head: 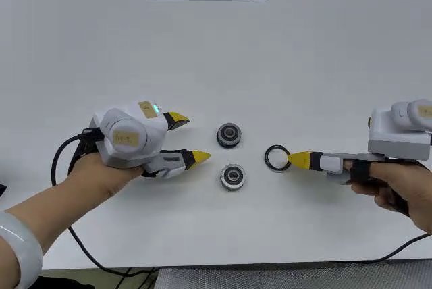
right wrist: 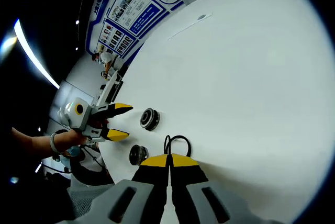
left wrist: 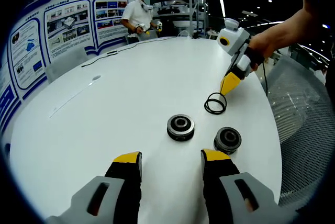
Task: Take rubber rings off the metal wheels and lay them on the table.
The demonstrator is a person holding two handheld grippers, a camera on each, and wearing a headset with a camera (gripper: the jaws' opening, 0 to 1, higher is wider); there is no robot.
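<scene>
Rubber ring [head: 277,158] is lying flat on the white table [head: 202,66], right of centre in the head view. The right gripper [head: 297,160] has its jaws pressed together, tip touching the ring's right edge. Left of it sit the upper wheel [head: 229,135] and lower wheel [head: 232,177], too small to tell if their dark outer bands are rubber. The left gripper [head: 190,138] is at the left with its jaws spread, holding nothing. In the left gripper view, both wheels are just past the parted yellow tips and the ring is further up. In the right gripper view, the ring's left side runs down into the seam of the closed jaws; honestly can't tell if it's pinched or just touching.
</scene>
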